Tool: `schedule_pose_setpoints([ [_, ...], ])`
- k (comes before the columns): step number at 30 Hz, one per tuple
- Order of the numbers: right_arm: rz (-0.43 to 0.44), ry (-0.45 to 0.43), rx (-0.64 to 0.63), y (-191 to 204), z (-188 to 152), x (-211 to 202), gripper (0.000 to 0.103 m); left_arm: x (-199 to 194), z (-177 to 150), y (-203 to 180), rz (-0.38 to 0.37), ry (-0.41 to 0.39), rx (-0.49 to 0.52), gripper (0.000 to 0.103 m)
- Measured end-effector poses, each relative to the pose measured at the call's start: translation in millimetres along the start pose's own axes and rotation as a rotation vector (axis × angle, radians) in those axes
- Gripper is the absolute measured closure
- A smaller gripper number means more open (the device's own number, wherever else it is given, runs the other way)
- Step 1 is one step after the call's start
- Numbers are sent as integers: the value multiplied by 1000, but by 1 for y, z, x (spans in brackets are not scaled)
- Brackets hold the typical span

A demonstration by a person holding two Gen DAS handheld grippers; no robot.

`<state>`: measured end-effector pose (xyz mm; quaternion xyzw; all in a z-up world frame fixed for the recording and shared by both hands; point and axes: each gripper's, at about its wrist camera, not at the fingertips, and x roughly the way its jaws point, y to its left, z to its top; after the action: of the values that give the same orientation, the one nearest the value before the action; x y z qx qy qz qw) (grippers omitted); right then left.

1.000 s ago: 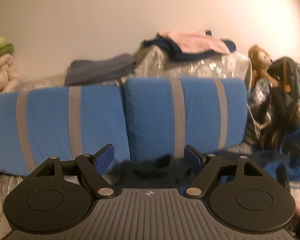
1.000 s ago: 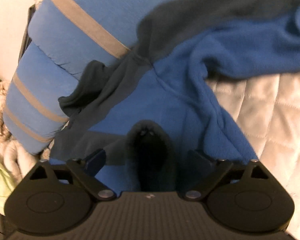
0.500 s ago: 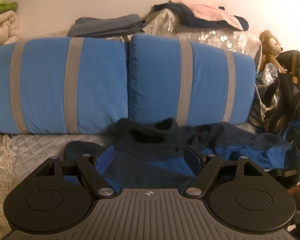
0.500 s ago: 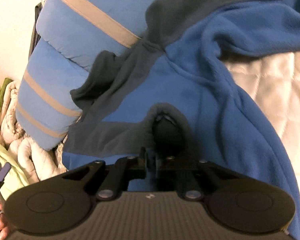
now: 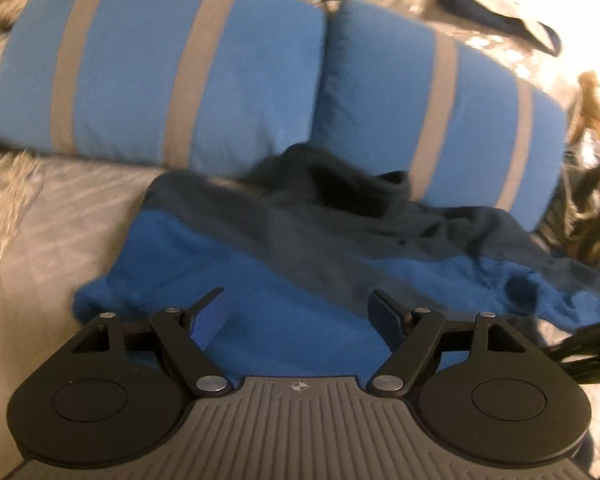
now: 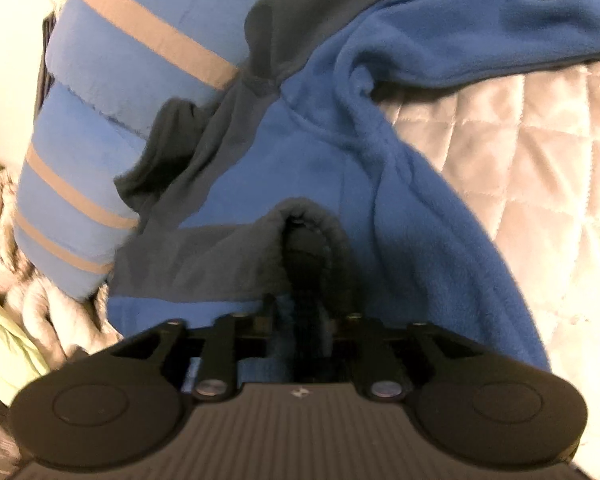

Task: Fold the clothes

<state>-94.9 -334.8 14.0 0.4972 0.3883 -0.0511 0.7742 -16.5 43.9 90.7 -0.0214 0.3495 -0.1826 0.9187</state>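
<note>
A blue fleece jacket [image 5: 204,248] with a dark grey yoke and collar [image 5: 340,184] lies spread on the quilted bed, its top against two pillows. My left gripper [image 5: 296,300] hovers low over the jacket's blue body, open, with nothing between its blue pads. In the right wrist view the same jacket [image 6: 400,200] has a raised dark grey fold [image 6: 300,220] running into my right gripper [image 6: 304,312]. Its jaws stand a little apart and are opening, with the fold still between them. The pads are hidden by fabric.
Two blue pillows with grey stripes [image 5: 160,72] [image 5: 440,100] line the back of the bed. Pale quilt [image 5: 60,216] [image 6: 540,160] shows on both sides of the jacket. Folded clothes lie behind the pillows, a teddy bear [image 5: 592,96] sits at far right, and blankets [image 6: 40,320] are piled beside the pillows.
The left gripper dropped from facing the wall and pillows to close above the jacket, still open. The right jaws shut on the dark fold, then parted again.
</note>
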Motion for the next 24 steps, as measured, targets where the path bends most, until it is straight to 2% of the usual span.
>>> schedule_pose_setpoints([
  [1,7,-13,2,-1,2,-5,52,1,-6,6,13,-12,-18,27],
  [3,7,-32,-3,-5,6,-12,35,4,-13,15,36,-15,-59,27],
  [4,9,-34,-6,-5,7,-12,33,5,-11,19,43,-6,-80,27],
  [8,29,-10,3,-7,11,-3,26,-4,-10,26,46,-55,-113,27],
  [11,37,7,33,-10,12,8,25,-3,-10,22,33,-45,-82,27],
  [12,42,11,44,-11,12,12,31,-3,-11,20,36,-42,-69,27],
  [13,54,15,54,-12,12,16,44,-2,-12,18,41,-40,-56,27],
  [14,67,21,61,-12,11,20,68,-1,-13,17,47,-38,-42,27],
  [15,79,25,68,-13,10,22,85,0,-14,15,54,-35,-28,27],
  [21,105,-45,12,3,15,2,86,3,-17,12,73,-18,16,27],
  [24,89,-55,-10,10,21,-1,86,4,-18,9,113,-15,47,27],
])
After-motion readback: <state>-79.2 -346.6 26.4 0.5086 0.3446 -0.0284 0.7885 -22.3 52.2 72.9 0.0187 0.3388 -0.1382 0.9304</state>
